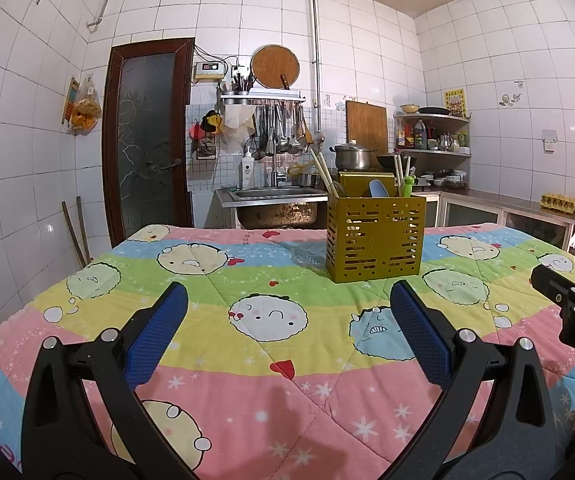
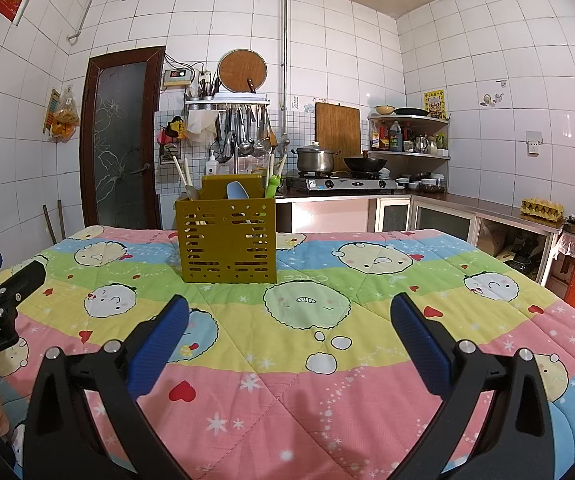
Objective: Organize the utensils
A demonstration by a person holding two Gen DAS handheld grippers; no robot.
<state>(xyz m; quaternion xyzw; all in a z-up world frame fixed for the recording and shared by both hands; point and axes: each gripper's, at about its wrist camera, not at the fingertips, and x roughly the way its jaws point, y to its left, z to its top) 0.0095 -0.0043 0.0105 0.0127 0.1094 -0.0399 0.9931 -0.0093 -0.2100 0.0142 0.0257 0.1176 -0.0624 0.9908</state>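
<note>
Both claws (left, right) gape before the utensil holder.

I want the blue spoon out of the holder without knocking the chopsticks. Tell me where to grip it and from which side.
Grip the blue spoon by its rounded top end, the only part showing above the rim of the yellow holder. Come straight down from above: it stands in the middle, with chopsticks leaning on one side and a green utensil on the other. Both grippers are open and empty.

Olive perforated utensil caddy upright on quilt; chopsticks, blue spoon, green-handled utensil standing inside.
</note>
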